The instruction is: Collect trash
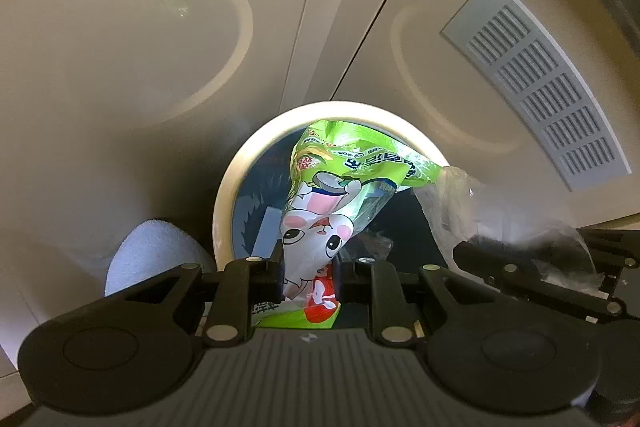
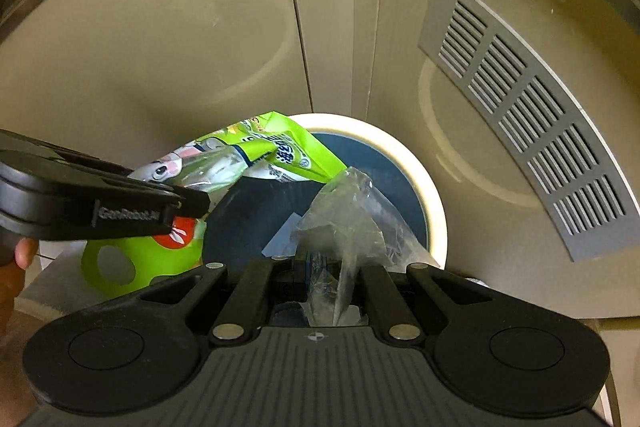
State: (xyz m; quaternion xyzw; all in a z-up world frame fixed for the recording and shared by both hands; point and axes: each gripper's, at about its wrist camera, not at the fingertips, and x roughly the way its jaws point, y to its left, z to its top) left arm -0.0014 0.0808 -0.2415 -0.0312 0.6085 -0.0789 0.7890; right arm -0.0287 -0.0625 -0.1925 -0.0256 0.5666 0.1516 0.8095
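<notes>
Beige cabinet doors (image 1: 160,47) back our view. Below our left hand-held gripper (image 1: 308,277), clamped on a light, crinkly green snack bag (image 1: 320,219), waits the bin (image 1: 224,203). Our right hand-held gripper (image 2: 320,287) pinches slippery clear plastic wrap (image 2: 348,219); gathered folds hold best.

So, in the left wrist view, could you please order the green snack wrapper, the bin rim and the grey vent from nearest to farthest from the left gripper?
1. Green snack wrapper, clamped in the left gripper.
2. Bin rim, just beyond.
3. Grey vent, upper right, on the cabinet.
</notes>
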